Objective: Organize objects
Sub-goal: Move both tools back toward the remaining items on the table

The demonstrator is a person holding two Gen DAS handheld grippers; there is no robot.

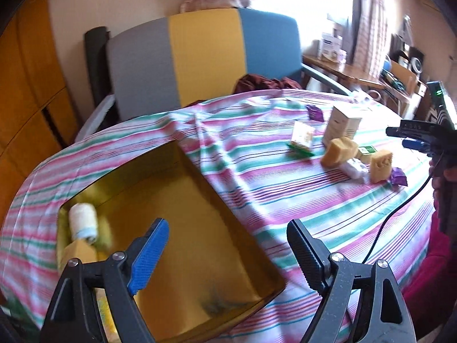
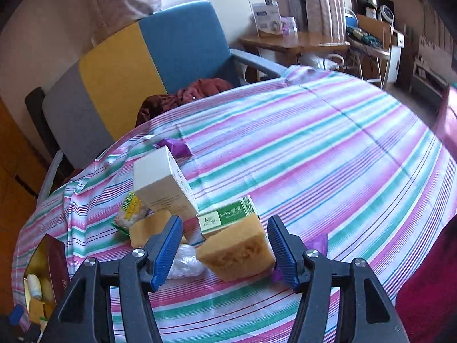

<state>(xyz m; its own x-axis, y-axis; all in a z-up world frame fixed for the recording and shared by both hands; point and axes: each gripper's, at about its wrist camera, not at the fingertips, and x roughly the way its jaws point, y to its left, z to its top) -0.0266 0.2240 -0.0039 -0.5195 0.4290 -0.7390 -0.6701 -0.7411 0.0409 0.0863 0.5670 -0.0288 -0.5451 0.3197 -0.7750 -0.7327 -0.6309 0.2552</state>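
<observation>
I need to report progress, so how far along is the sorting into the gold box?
Done: a white roll lies in the gold box. In hand: nothing; the right gripper stands open around a yellow sponge. Left: the white carton, green box and snack packet.

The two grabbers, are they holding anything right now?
No, both are empty. The left gripper hangs open over the gold box. The right gripper is open around the yellow sponge, not squeezing it.
</observation>
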